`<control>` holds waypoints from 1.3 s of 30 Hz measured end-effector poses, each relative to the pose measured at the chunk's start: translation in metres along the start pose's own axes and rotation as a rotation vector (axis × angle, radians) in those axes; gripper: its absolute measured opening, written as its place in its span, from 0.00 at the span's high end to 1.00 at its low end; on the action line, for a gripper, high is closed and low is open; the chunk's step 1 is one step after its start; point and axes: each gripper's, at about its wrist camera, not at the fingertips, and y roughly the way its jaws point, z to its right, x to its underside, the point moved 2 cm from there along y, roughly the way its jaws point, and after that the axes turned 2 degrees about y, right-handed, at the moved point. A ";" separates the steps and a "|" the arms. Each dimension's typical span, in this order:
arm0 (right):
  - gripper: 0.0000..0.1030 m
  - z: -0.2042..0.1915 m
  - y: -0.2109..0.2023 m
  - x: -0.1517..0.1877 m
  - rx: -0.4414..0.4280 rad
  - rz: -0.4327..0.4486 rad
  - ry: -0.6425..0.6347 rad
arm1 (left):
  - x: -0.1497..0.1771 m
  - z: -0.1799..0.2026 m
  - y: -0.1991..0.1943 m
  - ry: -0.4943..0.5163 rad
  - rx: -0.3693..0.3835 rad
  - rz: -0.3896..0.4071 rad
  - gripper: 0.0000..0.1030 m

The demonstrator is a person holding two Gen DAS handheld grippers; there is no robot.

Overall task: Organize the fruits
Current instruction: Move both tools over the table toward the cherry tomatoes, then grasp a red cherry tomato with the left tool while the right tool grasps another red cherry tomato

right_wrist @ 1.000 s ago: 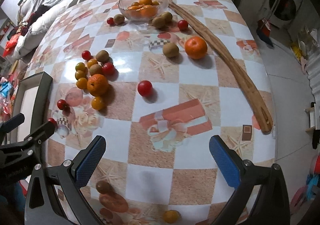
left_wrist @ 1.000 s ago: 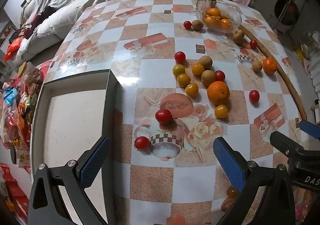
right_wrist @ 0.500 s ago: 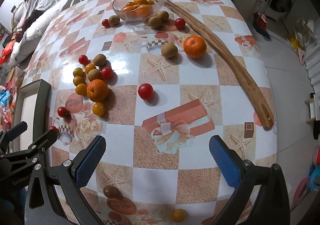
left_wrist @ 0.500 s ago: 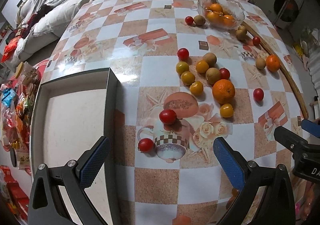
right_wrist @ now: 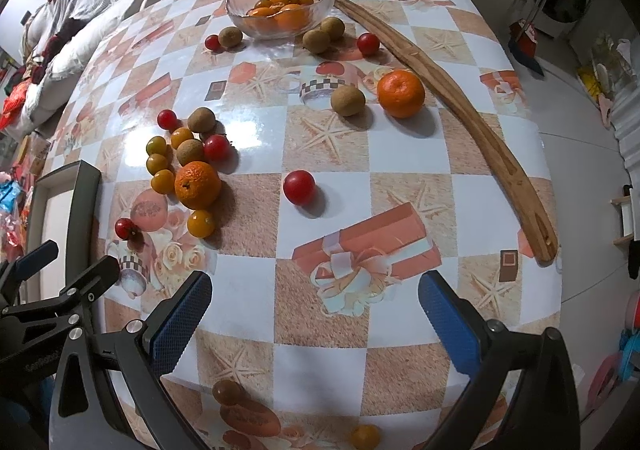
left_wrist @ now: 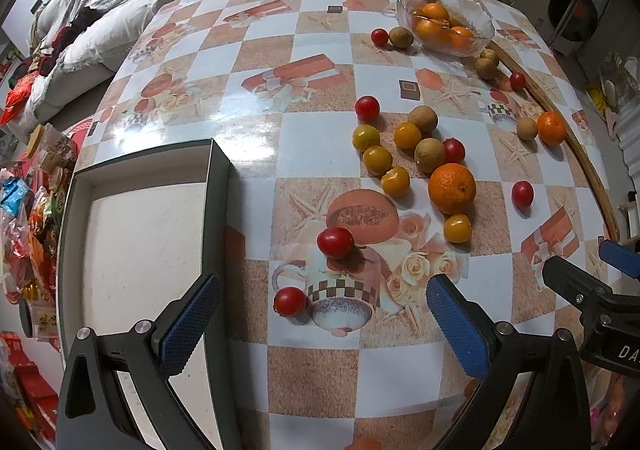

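Note:
Loose fruit lies on a patterned table. A cluster with a large orange, small yellow fruits, brown kiwis and red tomatoes sits mid-table; the orange also shows in the right wrist view. Two red tomatoes lie nearest my left gripper, which is open and empty above the table. A glass bowl at the far side holds oranges. A lone tomato lies ahead of my right gripper, which is open and empty.
A dark-rimmed white tray stands at the table's left edge. A long curved wooden stick lies along the right side. Another orange and a kiwi lie near it. A sofa with laundry is behind the table.
Both grippers have drawn slightly back and up, so the fruit appears a little farther away. Both stay open. No fruit has moved.

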 end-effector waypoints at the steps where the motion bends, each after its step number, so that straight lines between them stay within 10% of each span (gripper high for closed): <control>1: 0.00 0.000 0.000 -0.001 -0.001 -0.001 -0.001 | 0.000 0.000 0.000 0.000 0.001 -0.001 0.00; 39: 0.00 0.009 0.022 -0.013 0.012 -0.016 -0.012 | -0.013 -0.003 0.027 0.044 -0.006 0.021 0.00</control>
